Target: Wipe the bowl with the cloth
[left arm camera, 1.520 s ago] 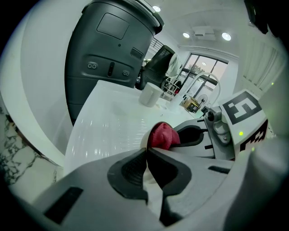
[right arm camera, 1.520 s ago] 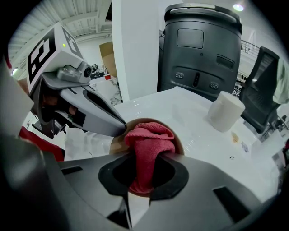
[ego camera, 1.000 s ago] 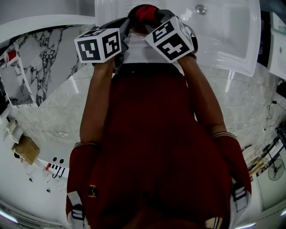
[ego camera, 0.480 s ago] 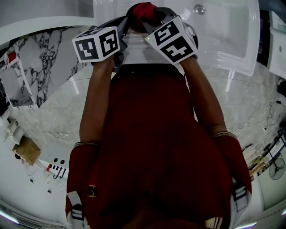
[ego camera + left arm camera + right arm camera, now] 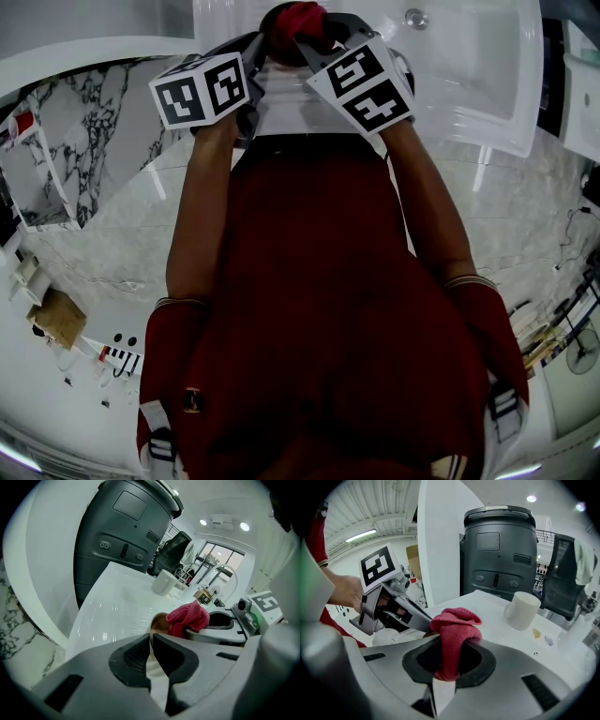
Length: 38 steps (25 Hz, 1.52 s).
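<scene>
The right gripper [image 5: 449, 660] clamps the red cloth [image 5: 457, 625]; the brown bowl [image 5: 159, 621], touching its left side, seems pinched in the left gripper [image 5: 151, 638].

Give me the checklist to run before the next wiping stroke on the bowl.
1. Cloth secured in the right gripper: ok, jaws shut on its bunched middle.
2. Bowl held by the left gripper: ok, jaws closed on a thin pale edge.
3. Cloth meeting the bowl: ok, it sits against the bowl in the left gripper view.
4. Mug out of the way: ok, it stands apart on the table.
5. Bowl's inside clean: cannot tell, it is mostly hidden.
</scene>
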Each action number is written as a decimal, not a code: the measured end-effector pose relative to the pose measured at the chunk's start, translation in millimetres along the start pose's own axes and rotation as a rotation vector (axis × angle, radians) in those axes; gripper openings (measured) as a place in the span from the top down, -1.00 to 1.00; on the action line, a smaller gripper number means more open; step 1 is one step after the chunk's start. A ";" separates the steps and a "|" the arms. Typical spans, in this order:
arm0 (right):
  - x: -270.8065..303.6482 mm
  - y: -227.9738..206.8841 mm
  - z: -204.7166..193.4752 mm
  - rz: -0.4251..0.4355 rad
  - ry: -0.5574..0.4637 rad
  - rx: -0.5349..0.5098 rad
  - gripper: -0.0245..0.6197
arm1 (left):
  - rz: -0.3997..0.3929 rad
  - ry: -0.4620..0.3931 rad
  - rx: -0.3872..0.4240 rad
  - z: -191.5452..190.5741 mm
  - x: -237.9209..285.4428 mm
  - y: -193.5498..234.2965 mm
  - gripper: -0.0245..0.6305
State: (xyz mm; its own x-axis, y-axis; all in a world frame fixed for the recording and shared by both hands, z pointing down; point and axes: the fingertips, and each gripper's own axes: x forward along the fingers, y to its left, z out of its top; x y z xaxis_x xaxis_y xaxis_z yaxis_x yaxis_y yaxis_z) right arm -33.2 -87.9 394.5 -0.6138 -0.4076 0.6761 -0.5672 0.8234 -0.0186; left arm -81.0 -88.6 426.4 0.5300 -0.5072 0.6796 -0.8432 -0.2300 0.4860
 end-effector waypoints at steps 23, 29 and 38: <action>-16.5 -10.6 24.5 -0.067 -0.175 0.058 0.77 | 0.056 -0.151 0.114 21.7 -22.3 9.6 0.68; -29.4 -14.0 34.8 -0.104 -0.241 0.079 0.77 | 0.049 -0.264 0.162 42.1 -42.1 5.7 0.68; -46.4 -11.9 47.1 -0.143 -0.304 0.082 0.77 | -0.016 -0.401 0.245 63.2 -67.0 -11.8 0.70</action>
State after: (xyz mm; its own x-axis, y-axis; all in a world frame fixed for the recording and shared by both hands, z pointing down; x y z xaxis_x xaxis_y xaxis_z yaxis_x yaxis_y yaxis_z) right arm -23.8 -97.4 328.7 -0.6537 -0.6256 0.4258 -0.6937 0.7202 -0.0068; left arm -112.2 -104.3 340.4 0.5070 -0.7718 0.3838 -0.8573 -0.4053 0.3173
